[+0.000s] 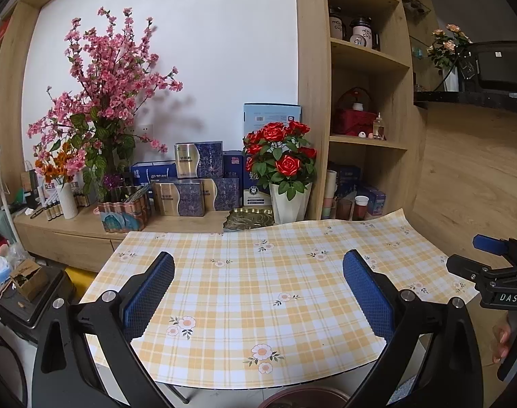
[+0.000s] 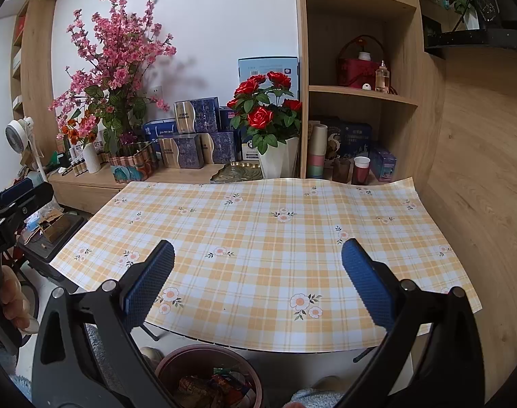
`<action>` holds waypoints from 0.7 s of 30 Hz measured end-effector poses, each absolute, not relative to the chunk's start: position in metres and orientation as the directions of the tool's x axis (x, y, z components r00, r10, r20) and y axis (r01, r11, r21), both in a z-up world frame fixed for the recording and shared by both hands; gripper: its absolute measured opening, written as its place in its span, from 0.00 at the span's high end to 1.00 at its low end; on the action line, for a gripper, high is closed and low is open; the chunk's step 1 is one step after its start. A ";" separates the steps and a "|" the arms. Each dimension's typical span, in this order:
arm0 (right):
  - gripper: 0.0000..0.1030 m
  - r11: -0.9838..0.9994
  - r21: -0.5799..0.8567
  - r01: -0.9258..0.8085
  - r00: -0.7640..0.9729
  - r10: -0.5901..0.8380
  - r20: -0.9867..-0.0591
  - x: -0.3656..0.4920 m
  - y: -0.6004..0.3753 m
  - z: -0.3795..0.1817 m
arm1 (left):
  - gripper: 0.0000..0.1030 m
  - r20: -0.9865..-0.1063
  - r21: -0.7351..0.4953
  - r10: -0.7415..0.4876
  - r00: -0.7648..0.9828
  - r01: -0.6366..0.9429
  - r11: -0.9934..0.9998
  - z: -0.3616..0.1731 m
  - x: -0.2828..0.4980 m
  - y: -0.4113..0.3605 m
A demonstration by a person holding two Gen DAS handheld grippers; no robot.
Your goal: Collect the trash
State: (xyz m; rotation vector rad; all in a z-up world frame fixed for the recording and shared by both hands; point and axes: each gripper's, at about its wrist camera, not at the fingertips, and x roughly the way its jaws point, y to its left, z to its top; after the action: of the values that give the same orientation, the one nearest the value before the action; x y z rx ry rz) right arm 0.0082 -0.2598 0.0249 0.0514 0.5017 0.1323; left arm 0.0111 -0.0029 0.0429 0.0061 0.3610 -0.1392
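Both claws, left claw point(image 1: 258, 292) and right claw point(image 2: 258, 282), hover with fingers apart and empty over the bare checked surface point(image 2: 258, 224), while collected trash lies below its near edge in the bin point(image 2: 209, 379) (closer to the right claw).

Both wrist views face the checkered table point(image 1: 258, 289) and shelving point(image 2: 360, 102) from its near edge.

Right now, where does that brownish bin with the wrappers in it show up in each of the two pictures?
Left wrist view: only the bin rim peeks in at the bottom edge, below the checked tablecloth.
Right wrist view: bottom centre, open, wrappers inside.
Shared landmark: the red roses behind the table.
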 end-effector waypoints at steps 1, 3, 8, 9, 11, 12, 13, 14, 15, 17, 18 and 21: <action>0.06 0.990 0.082 -0.114 0.868 0.140 -0.476 0.008 -0.260 0.026 | 0.06 -0.353 -0.020 -0.135 0.926 0.137 0.990 0.043 0.011 -0.003; 0.06 0.990 0.082 -0.115 0.867 0.141 -0.478 0.009 -0.260 0.027 | 0.06 -0.354 -0.019 -0.135 0.925 0.137 0.990 0.042 0.010 -0.003; 0.06 0.990 0.082 -0.116 0.867 0.141 -0.478 0.010 -0.260 0.027 | 0.06 -0.353 -0.015 -0.131 0.926 0.135 0.991 0.042 0.011 -0.002; 0.06 0.990 0.081 -0.115 0.867 0.140 -0.478 0.010 -0.260 0.027 | 0.06 -0.353 -0.017 -0.132 0.926 0.135 0.991 0.042 0.011 -0.002; 0.06 0.990 0.081 -0.116 0.867 0.140 -0.478 0.010 -0.260 0.027 | 0.06 -0.352 -0.018 -0.132 0.927 0.134 0.991 0.042 0.011 -0.002; 0.06 0.990 0.080 -0.115 0.867 0.140 -0.479 0.010 -0.260 0.027 | 0.06 -0.351 -0.017 -0.132 0.927 0.134 0.991 0.042 0.011 -0.002; 0.06 0.990 0.079 -0.115 0.867 0.139 -0.479 0.010 -0.260 0.028 | 0.06 -0.349 -0.016 -0.131 0.928 0.134 0.991 0.042 0.010 -0.002; 0.06 0.990 0.080 -0.116 0.867 0.140 -0.479 0.010 -0.260 0.027 | 0.06 -0.348 -0.015 -0.130 0.928 0.134 0.991 0.041 0.010 -0.002; 0.06 0.990 0.080 -0.116 0.867 0.140 -0.479 0.010 -0.260 0.027 | 0.06 -0.348 -0.012 -0.131 0.928 0.135 0.991 0.041 0.010 -0.002; 0.06 0.990 0.080 -0.114 0.867 0.138 -0.479 0.010 -0.260 0.028 | 0.06 -0.348 -0.008 -0.127 0.929 0.132 0.991 0.041 0.009 -0.003; 0.06 0.990 0.079 -0.115 0.867 0.139 -0.479 0.010 -0.259 0.027 | 0.06 -0.348 -0.006 -0.124 0.929 0.130 0.992 0.041 0.009 -0.003; 0.06 0.991 0.074 -0.115 0.867 0.136 -0.479 0.010 -0.259 0.028 | 0.06 -0.341 0.001 -0.114 0.933 0.121 0.993 0.042 0.007 -0.003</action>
State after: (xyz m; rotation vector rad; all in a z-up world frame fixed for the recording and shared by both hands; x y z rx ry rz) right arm 0.0101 -0.2593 0.0276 0.0435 0.5049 0.1315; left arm 0.0072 -0.0031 0.0422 0.0216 0.3473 -0.1203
